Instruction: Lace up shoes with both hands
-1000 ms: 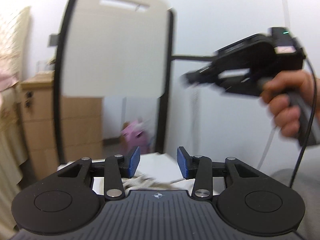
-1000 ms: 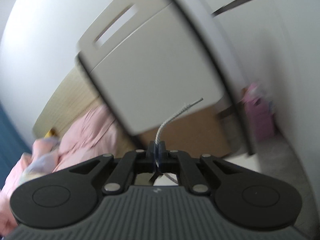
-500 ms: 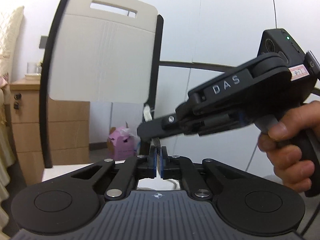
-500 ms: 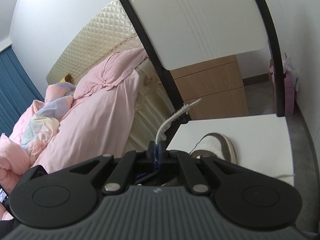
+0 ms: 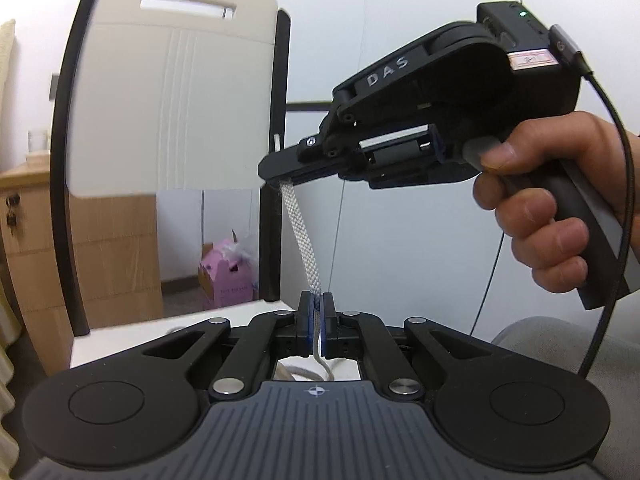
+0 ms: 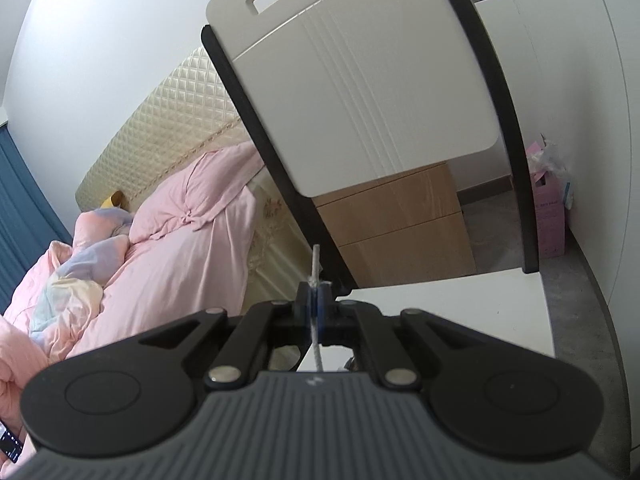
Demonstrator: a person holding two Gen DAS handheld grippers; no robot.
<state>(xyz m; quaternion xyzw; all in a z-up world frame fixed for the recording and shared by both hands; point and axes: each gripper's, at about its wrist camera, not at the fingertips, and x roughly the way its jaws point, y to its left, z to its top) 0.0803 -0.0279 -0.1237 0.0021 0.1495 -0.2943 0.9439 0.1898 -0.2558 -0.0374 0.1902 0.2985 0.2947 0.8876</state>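
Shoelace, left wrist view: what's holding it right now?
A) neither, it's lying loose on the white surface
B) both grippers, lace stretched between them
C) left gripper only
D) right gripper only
B: the shoelace runs taut from the shut left gripper up to the tip of the right gripper, which is also clamped on it.

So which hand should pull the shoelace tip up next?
Probably the right. The right gripper is shut on the shoelace near its upper end, above the left gripper, which is shut on it lower down and can just hold.
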